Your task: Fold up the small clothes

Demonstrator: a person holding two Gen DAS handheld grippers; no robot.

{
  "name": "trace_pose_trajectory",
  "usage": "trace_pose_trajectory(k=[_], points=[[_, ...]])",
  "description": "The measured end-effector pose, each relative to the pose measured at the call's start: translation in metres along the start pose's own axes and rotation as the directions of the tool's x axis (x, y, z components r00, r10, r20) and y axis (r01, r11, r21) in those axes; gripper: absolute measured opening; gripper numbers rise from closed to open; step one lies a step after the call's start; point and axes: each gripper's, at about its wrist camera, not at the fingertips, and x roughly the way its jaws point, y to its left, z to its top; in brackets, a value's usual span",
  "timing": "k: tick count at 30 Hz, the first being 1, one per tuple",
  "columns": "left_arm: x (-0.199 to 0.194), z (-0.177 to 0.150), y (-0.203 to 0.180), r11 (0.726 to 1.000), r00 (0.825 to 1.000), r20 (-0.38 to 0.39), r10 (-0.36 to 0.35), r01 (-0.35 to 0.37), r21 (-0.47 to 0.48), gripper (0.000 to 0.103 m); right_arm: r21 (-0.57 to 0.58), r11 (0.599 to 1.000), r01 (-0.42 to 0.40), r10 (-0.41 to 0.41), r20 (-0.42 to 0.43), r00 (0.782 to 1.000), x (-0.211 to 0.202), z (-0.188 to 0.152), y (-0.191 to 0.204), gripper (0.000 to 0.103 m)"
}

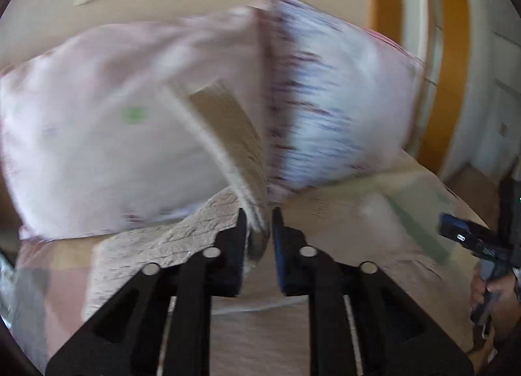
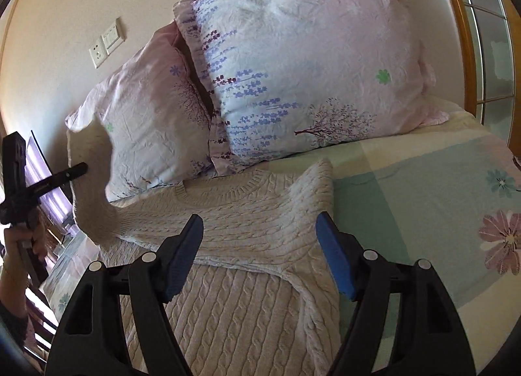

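Observation:
A cream cable-knit sweater (image 2: pixel 247 239) lies on the bed, its right sleeve folded across the chest. My left gripper (image 1: pixel 259 223) is shut on the left sleeve (image 1: pixel 224 154) and holds it lifted off the bed; the sleeve is blurred. In the right wrist view the lifted sleeve (image 2: pixel 91 187) hangs from the left gripper (image 2: pixel 78 169) at the far left. My right gripper (image 2: pixel 260 229) is open and empty, hovering over the sweater's chest.
Two floral pillows (image 2: pixel 302 60) (image 2: pixel 146 122) lean against the wall at the head of the bed. The bedsheet (image 2: pixel 423 187) has flower prints. Wall sockets (image 2: pixel 107 40) sit above the pillows. A wooden frame (image 2: pixel 456 18) stands at the right.

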Motion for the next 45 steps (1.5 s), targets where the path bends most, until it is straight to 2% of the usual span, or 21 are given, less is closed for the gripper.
trace_pose_trajectory(k=[1,2,4,5,8,10,13,15,18,20,22,23,24,25,27,30,33,35,40,43,45], points=[[0.021,-0.004,-0.031,0.997,0.998,-0.042,-0.048,0.050,0.050,0.063,0.017,1.000,-0.007,0.007,-0.010,1.000,-0.002,-0.002,-0.004,0.073],[0.042,-0.011,-0.057,0.992,0.995,-0.086,-0.052,0.061,0.106,0.067,0.030,0.999,-0.011,0.012,-0.020,1.000,-0.004,-0.004,-0.007,0.073],[0.064,-0.025,-0.075,0.983,0.988,-0.154,-0.017,0.045,0.176,0.066,0.057,0.998,-0.014,0.017,-0.049,0.999,-0.014,-0.008,-0.012,0.073],[0.061,-0.033,-0.067,0.986,0.986,-0.169,-0.004,0.032,0.163,0.066,0.063,0.998,-0.015,0.019,-0.061,0.998,-0.021,-0.012,-0.015,0.073],[0.017,-0.057,-0.010,1.000,0.987,-0.157,-0.024,0.025,0.004,0.069,0.053,0.999,-0.004,0.009,-0.107,0.994,-0.047,-0.029,-0.024,0.073],[-0.023,-0.086,0.032,0.994,0.986,-0.170,0.002,-0.021,-0.107,0.074,0.082,0.997,-0.005,0.018,-0.162,0.987,-0.059,-0.047,-0.033,0.070],[-0.067,-0.134,0.070,0.970,0.976,-0.209,0.058,-0.104,-0.219,0.074,0.171,0.985,-0.024,0.065,-0.240,0.969,-0.069,-0.077,-0.047,0.050],[-0.090,-0.174,0.088,0.938,0.970,-0.241,0.033,-0.113,-0.327,0.074,0.238,0.971,-0.033,0.103,-0.286,0.953,-0.073,-0.099,-0.053,0.043],[-0.116,-0.220,0.094,0.882,0.969,-0.241,-0.062,-0.060,-0.467,0.068,0.281,0.959,-0.044,0.140,-0.331,0.933,-0.079,-0.125,-0.052,0.033],[-0.131,-0.240,0.088,0.860,0.974,-0.206,-0.092,-0.027,-0.510,0.062,0.314,0.945,-0.090,0.198,-0.332,0.922,-0.087,-0.135,-0.047,0.027],[-0.143,-0.251,0.076,0.839,0.976,-0.166,-0.141,0.029,-0.544,0.050,0.377,0.913,-0.158,0.298,-0.349,0.888,-0.092,-0.150,-0.042,0.014],[-0.143,-0.257,0.070,0.808,0.969,-0.145,-0.200,0.079,-0.584,0.039,0.395,0.900,-0.182,0.334,-0.359,0.872,-0.093,-0.157,-0.039,0.010],[-0.142,-0.263,0.064,0.785,0.962,-0.135,-0.236,0.106,-0.610,0.036,0.409,0.889,-0.205,0.366,-0.365,0.856,-0.094,-0.163,-0.035,0.009],[-0.147,-0.268,0.058,0.790,0.969,-0.118,-0.217,0.103,-0.605,0.036,0.414,0.884,-0.217,0.379,-0.365,0.850,-0.096,-0.168,-0.032,0.009],[-0.148,-0.269,0.046,0.800,0.973,-0.114,-0.202,0.097,-0.593,0.029,0.415,0.880,-0.230,0.387,-0.348,0.854,-0.099,-0.171,-0.030,0.009],[-0.145,-0.275,0.042,0.760,0.959,-0.103,-0.265,0.141,-0.634,0.021,0.445,0.855,-0.268,0.429,-0.315,0.846,-0.100,-0.167,-0.030,0.008],[-0.138,-0.271,0.036,0.770,0.954,-0.123,-0.273,0.140,-0.622,0.009,0.426,0.851,-0.306,0.449,-0.288,0.846,-0.101,-0.157,-0.024,0.008],[-0.136,-0.262,0.040,0.771,0.951,-0.108,-0.290,0.165,-0.616,0.008,0.415,0.847,-0.332,0.459,-0.257,0.850,-0.101,-0.148,-0.022,0.008],[-0.124,-0.176,0.080,0.832,0.979,0.001,-0.202,0.172,-0.528,0.007,0.335,0.836,-0.436,0.481,-0.061,0.875,-0.090,-0.069,-0.017,0.008],[-0.094,-0.113,0.115,0.869,0.995,0.057,-0.088,0.104,-0.483,0.007,0.293,0.844,-0.449,0.453,0.058,0.890,-0.061,-0.013,-0.015,0.008],[-0.062,-0.075,0.138,0.876,0.997,0.075,-0.020,0.054,-0.478,0.007,0.303,0.842,-0.446,0.434,0.108,0.894,-0.033,0.016,-0.019,0.008]])
